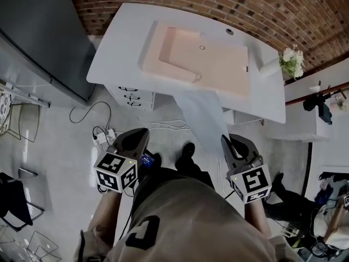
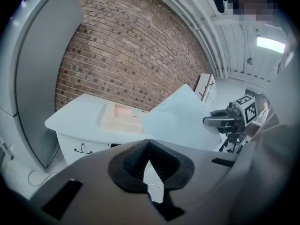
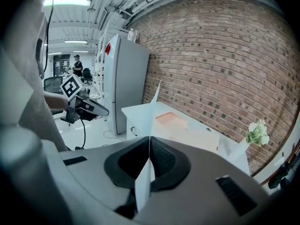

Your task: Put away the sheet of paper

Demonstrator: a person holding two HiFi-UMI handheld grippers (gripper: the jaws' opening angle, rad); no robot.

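1. The sheet of paper (image 1: 200, 116) was in the air in front of the person, not resting on anything. Its far end pointed toward the near edge of the white worktop (image 1: 122, 48).
2. The right tool (image 1: 233, 145) was clamped on the sheet's near end. Its own view showed the paper edge-on between closed jaws. Held at one end only, the sheet stretched out in a long slant, probably for carrying.
3. The left tool (image 1: 133, 142) had its jaws together at the tips, with no paper visible between them. It was held apart from the sheet, likely spare to steady the free end.
4. The paper was thin, pale, smooth and slightly curved. It looked limp and would likely flap if swung.
5. The worktop was smooth with rounded corners. It carried a shallow rectangular peach tray (image 1: 210, 64) and white flowers (image 1: 293, 60). A rough brick wall (image 1: 262, 4) stood behind.
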